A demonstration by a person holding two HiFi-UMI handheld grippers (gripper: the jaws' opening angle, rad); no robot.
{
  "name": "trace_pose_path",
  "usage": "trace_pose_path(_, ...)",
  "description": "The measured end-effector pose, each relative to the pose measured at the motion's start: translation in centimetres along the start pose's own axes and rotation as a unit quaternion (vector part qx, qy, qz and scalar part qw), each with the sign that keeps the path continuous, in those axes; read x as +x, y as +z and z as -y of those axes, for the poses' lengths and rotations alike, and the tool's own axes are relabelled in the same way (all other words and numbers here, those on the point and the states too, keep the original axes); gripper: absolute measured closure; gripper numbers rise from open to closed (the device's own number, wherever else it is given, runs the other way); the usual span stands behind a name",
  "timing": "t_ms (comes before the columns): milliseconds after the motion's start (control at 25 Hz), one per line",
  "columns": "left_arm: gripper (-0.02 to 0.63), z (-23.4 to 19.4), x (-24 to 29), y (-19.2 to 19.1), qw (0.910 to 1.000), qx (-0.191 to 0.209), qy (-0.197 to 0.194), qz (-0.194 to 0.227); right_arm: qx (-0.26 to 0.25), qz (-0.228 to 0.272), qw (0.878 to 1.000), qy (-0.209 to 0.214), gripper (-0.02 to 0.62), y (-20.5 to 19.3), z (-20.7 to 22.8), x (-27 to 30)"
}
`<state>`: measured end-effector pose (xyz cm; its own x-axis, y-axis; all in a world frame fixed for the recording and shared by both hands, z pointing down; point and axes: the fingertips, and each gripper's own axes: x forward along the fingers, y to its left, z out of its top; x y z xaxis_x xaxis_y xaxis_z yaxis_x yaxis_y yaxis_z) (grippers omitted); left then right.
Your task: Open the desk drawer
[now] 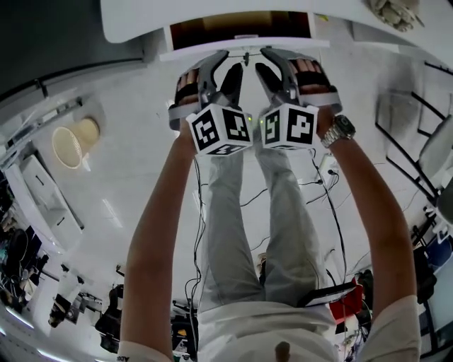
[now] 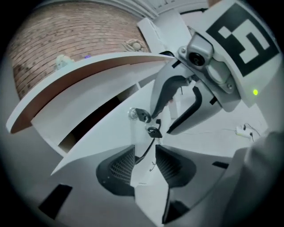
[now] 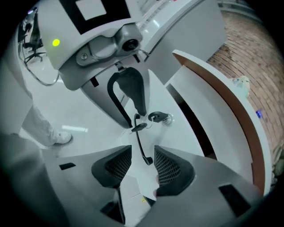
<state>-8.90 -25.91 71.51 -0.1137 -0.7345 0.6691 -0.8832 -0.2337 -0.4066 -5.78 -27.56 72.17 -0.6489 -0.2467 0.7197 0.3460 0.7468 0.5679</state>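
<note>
A person stands at a white desk (image 1: pixel 141 18) at the far edge of the scene, both arms stretched out. The white desk drawer (image 1: pixel 198 51) sits just under the desktop, pulled partly out towards the person.

The head view alone shows the drawer's brown inside, the person's forearms and light trousers, a silver wristwatch (image 1: pixel 342 129) on the right wrist, and a cream mesh waste basket (image 1: pixel 71 141) on the floor to the left. The left gripper (image 1: pixel 230 67) and right gripper (image 1: pixel 272 65) are side by side at the drawer front, close to each other.

Only the gripper views show the claws clearly. In the left gripper view, the left gripper's jaws are released and apart; an edge of the white drawer panel lies in the gap, and the pads do not press on it. A small key in a round silver lock (image 2: pixel 141 115) sits just beyond. In the right gripper view, the right gripper's jaws are also released. A thin black strap (image 3: pixel 140 146) hangs down from the key between them, untouched. Both gripper views also show a brick-patterned surface (image 2: pixel 75 40) beyond the desk.
</note>
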Motion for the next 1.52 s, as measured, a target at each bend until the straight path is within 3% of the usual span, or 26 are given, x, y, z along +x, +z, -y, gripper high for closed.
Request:
trace_pose_path(40,0.462,-0.5,-0.6,0.0,0.9996,-0.024,0.014,0.007,0.025,0.005,1.000,-0.007,0.434,0.0,0.4,-0.6)
trace_pose_path(120,0.565,-1.8,-2.1,0.0,0.9968,-0.063,0.044,0.023,0.081,0.022,0.996,-0.025,0.537,0.4,1.6,-2.0)
trace_pose_path(200,0.589,-3.0,-3.5,0.4,0.9930,-0.092,0.061,0.042,0.134,0.040,0.989,-0.039,0.562,0.9,2.8,-3.2)
trace_pose_path(320,0.597,-4.2,-5.1,1.5,0.9828,-0.160,0.049,0.079,0.207,0.064,0.975,-0.042,0.569,1.3,4.1,-4.5)
trace_pose_path(440,0.598,-4.8,-6.9,3.1,0.9660,-0.229,0.024,0.117,0.276,0.085,0.957,-0.034,0.569,2.0,5.2,-6.1)
trace_pose_path(720,0.598,-6.4,-14.5,9.2,0.9356,-0.291,-0.003,0.199,0.419,0.153,0.895,0.005,0.569,3.8,8.2,-13.3)
trace_pose_path(800,0.598,-7.4,-17.5,11.3,0.9260,-0.304,0.005,0.224,0.436,0.172,0.883,0.007,0.569,4.2,9.4,-16.5)
trace_pose_path(1040,0.598,-10.0,-25.4,15.3,0.9026,-0.350,0.030,0.249,0.449,0.221,0.866,-0.016,0.569,6.3,13.4,-25.8)
trace_pose_path(1120,0.598,-11.3,-27.7,16.8,0.8988,-0.351,0.038,0.259,0.459,0.242,0.854,-0.027,0.569,6.7,15.6,-28.6)
trace_pose_path(1320,0.598,-14.5,-35.5,20.8,0.8945,-0.343,0.067,0.278,0.451,0.279,0.847,-0.049,0.569,7.3,20.4,-37.3)
trace_pose_path(1520,0.598,-16.9,-43.3,23.7,0.8870,-0.347,0.100,0.288,0.468,0.306,0.826,-0.068,0.569,7.9,24.0,-46.1)
